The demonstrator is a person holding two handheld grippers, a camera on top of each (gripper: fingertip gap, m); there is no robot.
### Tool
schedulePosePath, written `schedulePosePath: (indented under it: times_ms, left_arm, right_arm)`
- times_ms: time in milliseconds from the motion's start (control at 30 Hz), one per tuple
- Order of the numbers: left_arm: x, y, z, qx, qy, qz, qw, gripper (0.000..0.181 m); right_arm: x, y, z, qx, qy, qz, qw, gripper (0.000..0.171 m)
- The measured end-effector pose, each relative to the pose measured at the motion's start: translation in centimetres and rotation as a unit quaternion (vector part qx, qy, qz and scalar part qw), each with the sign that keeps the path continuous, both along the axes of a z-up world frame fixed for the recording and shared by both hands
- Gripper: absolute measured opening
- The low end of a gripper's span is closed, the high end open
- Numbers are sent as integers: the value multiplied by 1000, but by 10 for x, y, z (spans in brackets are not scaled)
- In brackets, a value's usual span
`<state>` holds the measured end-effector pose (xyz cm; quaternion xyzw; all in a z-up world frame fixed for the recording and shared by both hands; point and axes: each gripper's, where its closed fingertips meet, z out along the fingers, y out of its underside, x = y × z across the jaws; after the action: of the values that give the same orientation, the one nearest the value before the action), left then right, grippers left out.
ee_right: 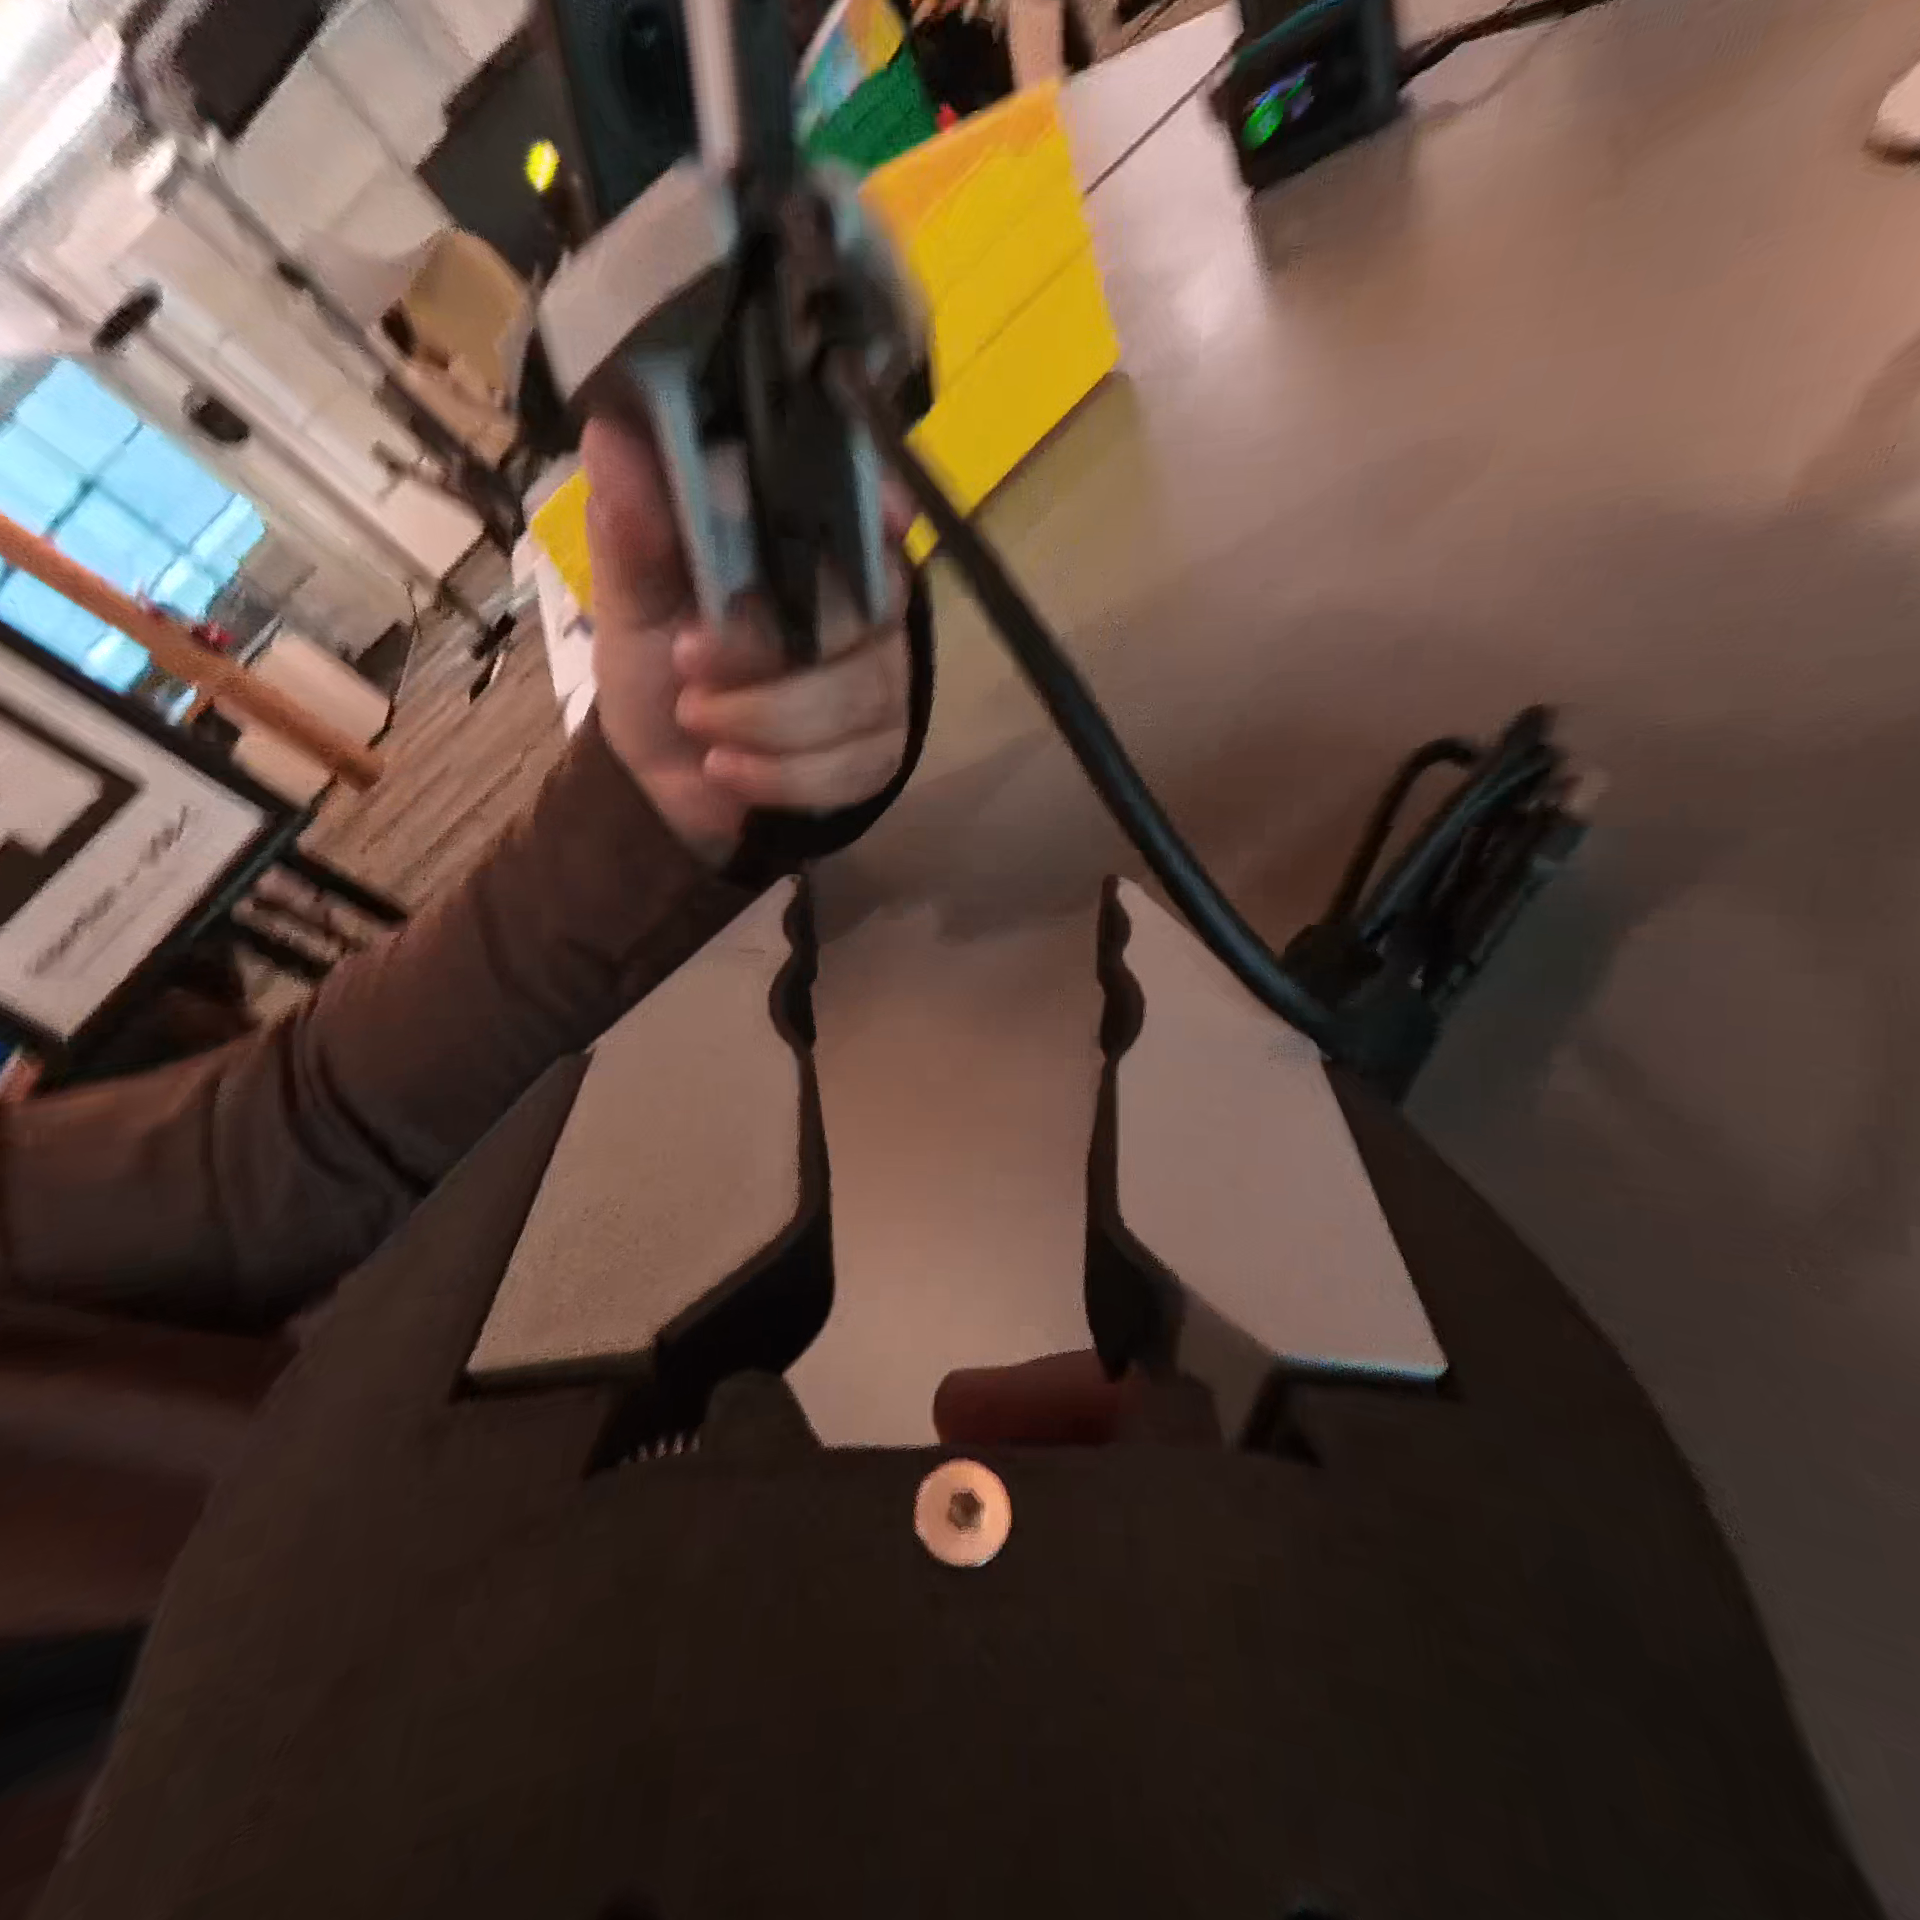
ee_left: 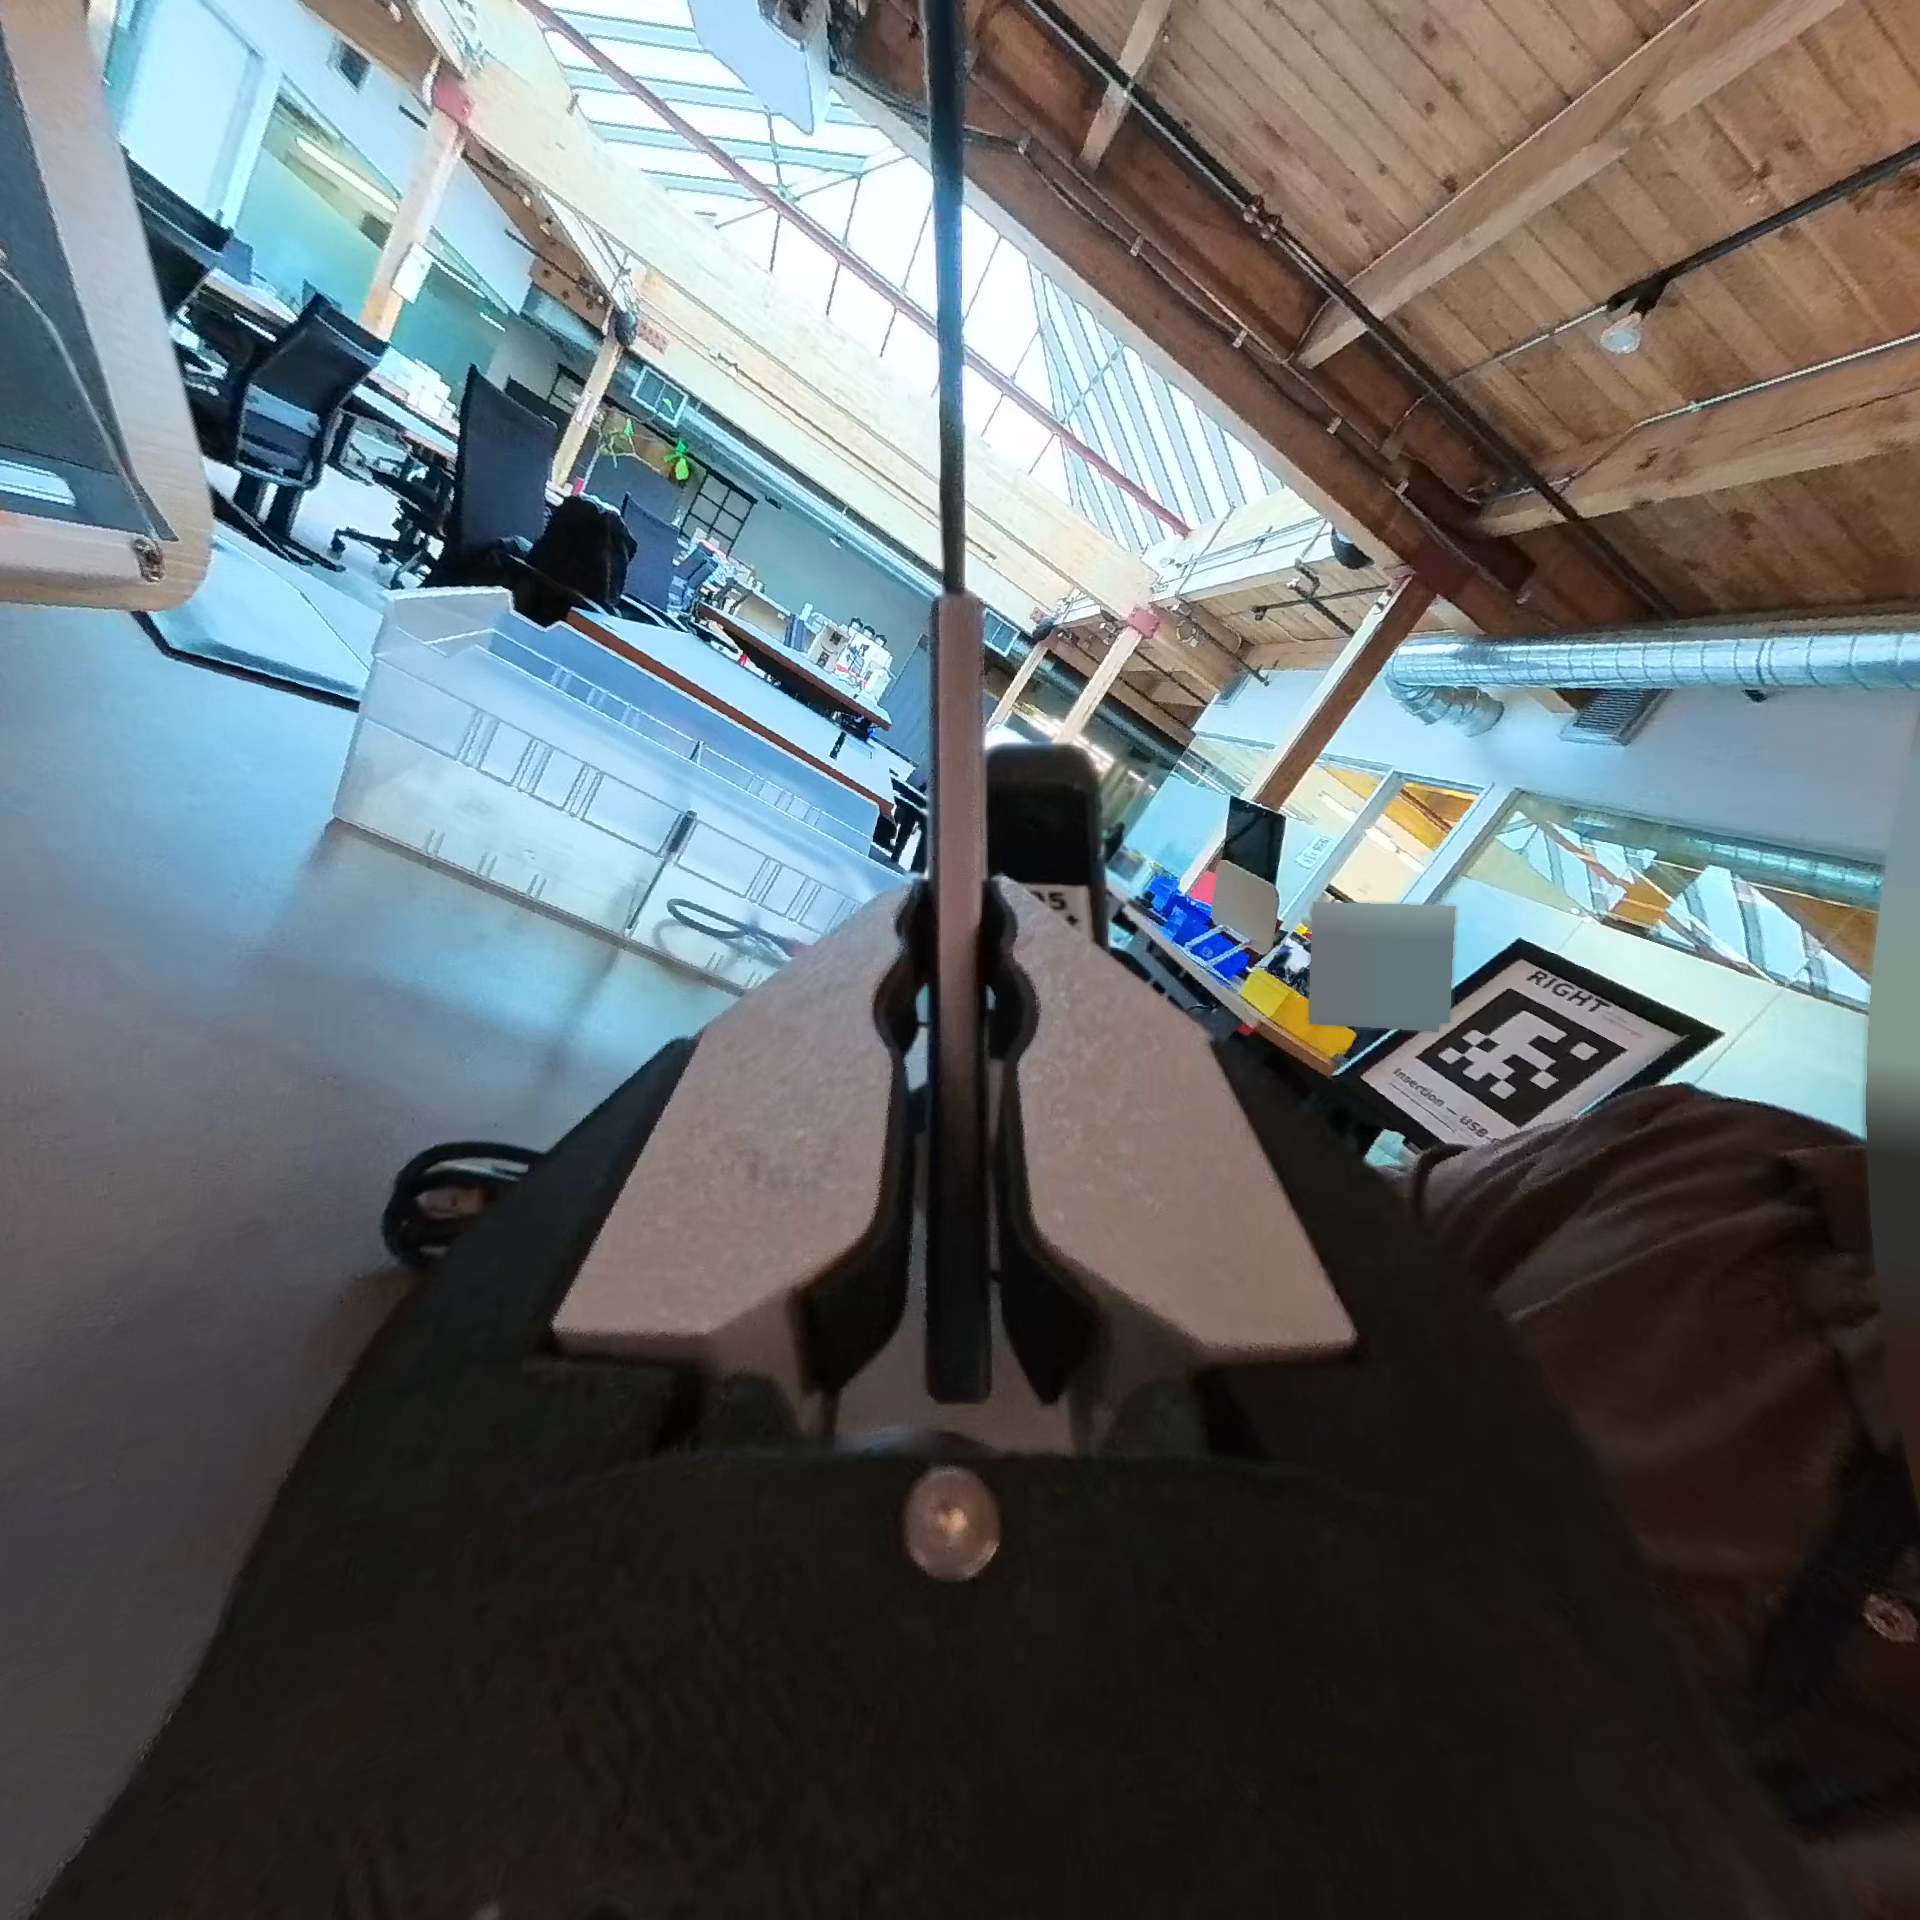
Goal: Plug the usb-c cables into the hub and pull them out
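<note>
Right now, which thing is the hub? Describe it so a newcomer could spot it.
Start at the left hand-held gripper. Clamped edge-on between its grey fingers stands the hub, a thin, flat grey slab. Unlike the cables lying on the table, it is raised, with one black cord running from its far end.

Left wrist view: camera mounted behind own grey two-finger gripper (ee_left: 958, 935), low near pale grey tabletop (ee_left: 187, 935), pitched steeply upward; wooden plank ceiling (ee_left: 1507, 208) and skylight fill upper frame.

Right wrist view: camera behind own grey gripper (ee_right: 956, 914), tilted sideways, facing across tabletop (ee_right: 1455, 520); picture motion-blurred.

Overlap: left gripper (ee_right: 769, 301) visible close ahead in right view; framed black-and-white marker board (ee_left: 1527, 1049) (ee_right: 94, 852), yellow plastic bins (ee_left: 1288, 1003) (ee_right: 997, 301) appear in both.
</note>
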<state>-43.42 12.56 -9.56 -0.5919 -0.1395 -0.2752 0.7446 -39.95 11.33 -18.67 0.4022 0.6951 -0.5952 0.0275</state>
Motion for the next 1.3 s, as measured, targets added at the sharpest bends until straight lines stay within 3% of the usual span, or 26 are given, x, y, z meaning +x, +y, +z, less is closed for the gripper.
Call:
schedulePosePath:
  times_ms: [133, 233, 267, 367, 567, 700, 767, 1033, 1233, 1300]
  left_arm:
    - [-4, -2, 1, 3, -5, 7, 1000, 7]
    - [-5, 2, -8, -26, 3, 13, 1000, 6]
    - [-3, 5, -14, -43, 6, 9, 999, 7]
    - [4, 14, -30, -91, 19, -4, 996, 7]
    - [10, 16, -38, -119, 34, -14, 992, 9]
    - [1, 14, -48, -156, 29, 3, 987, 38]
    - [2, 14, -47, -153, 33, 1, 988, 35]
    - [8, 23, -61, -179, 30, -15, 983, 41]
    - [11, 22, -39, -111, 7, -26, 993, 53]
    - [9, 23, -36, -99, 2, -17, 995, 47]
  right_arm:
    - [-39, 21, 43, -95, 44, -92, 990, 58]
    - [-58, 40, 69, -119, 92, -120, 981, 39]
    - [-59, 41, 76, -118, 102, -108, 982, 25]
    - [-58, 40, 93, -99, 123, -63, 985, 9]
    - [-56, 38, 100, 3, 169, -20, 985, 6]
    - [-51, 48, 98, 54, 197, -5, 979, 2]
    - [-47, 53, 97, 65, 196, 5, 978, 1]
    - [-25, 57, 108, -5, 191, 82, 978, 0]
    - [-6, 52, 122, -53, 206, 148, 966, 0]
    - [-2, 45, 121, -59, 202, 167, 963, 0]
